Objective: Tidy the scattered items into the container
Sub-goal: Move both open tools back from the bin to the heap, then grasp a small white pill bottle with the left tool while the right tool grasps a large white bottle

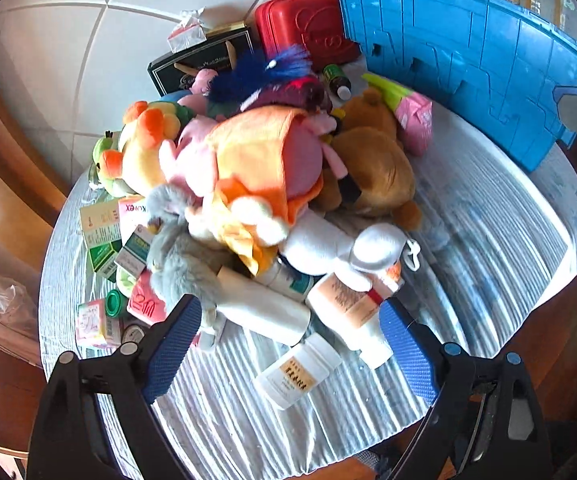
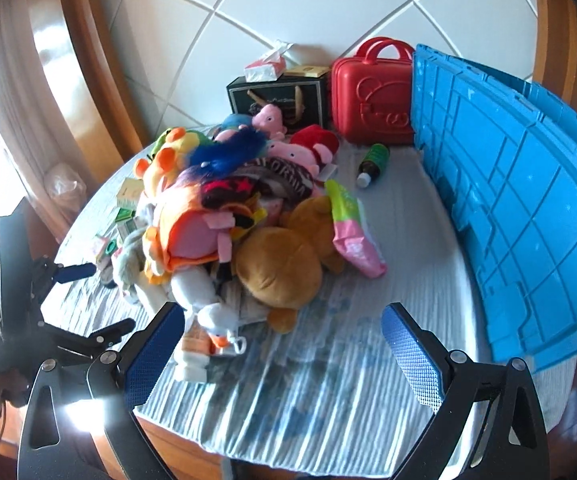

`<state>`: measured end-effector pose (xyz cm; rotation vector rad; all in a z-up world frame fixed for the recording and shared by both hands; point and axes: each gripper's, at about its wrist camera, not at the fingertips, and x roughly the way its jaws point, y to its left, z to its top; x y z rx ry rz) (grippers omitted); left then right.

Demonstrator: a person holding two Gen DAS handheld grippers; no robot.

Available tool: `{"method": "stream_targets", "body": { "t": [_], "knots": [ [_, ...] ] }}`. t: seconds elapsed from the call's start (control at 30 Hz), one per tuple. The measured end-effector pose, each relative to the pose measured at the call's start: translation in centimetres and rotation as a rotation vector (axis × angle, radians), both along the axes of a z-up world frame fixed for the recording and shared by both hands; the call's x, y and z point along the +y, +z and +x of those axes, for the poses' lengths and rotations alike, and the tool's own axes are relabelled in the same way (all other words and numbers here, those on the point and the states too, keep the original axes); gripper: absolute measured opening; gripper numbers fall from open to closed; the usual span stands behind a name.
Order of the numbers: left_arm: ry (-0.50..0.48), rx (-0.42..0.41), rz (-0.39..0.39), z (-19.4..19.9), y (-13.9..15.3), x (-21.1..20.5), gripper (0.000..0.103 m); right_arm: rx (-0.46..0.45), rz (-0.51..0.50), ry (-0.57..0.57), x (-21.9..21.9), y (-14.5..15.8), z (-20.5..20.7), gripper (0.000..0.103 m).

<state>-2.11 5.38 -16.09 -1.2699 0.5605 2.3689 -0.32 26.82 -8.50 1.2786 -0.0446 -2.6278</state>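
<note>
A heap of plush toys (image 1: 256,160) lies on a striped cloth (image 1: 488,240), with a brown bear (image 2: 280,272) on its near side. White bottles (image 1: 344,312) and a small white jar (image 1: 296,372) lie at the heap's front. My left gripper (image 1: 290,344) is open and hovers just above these bottles, gripping nothing. It also shows at the left edge of the right wrist view as the left gripper (image 2: 104,298). My right gripper (image 2: 284,356) is open over bare cloth, just in front of the bear. The blue plastic container (image 2: 520,208) stands at the right.
A red case (image 2: 372,96), a black box (image 2: 276,100) with a tissue pack (image 2: 264,66) on it, and a green bottle (image 2: 372,162) are at the back. Small medicine boxes (image 1: 104,236) lie left of the heap. A pink-green packet (image 2: 352,232) leans on the bear.
</note>
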Motion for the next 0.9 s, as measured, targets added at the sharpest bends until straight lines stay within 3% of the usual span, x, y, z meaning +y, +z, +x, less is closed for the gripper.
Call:
{"method": "stream_targets", "body": {
  "t": [0.43, 0.67, 0.9],
  "knots": [
    [-0.133, -0.064, -0.035, 2.0, -6.1, -2.3, 0.091, -0.118, -0.002, 0.044, -6.0, -7.2, 1.5, 0.1],
    [-0.201, -0.083, -0.064, 1.6, -9.3, -2.6, 0.08, -0.174, 0.008, 0.07, -8.7, -10.7, 1.4, 0.1],
    [-0.225, -0.085, -0.048, 1.1, -11.0, -2.7, 0.079, -0.224, 0.006, 0.085, -10.7, -13.8, 0.6, 0.096]
  ]
}}
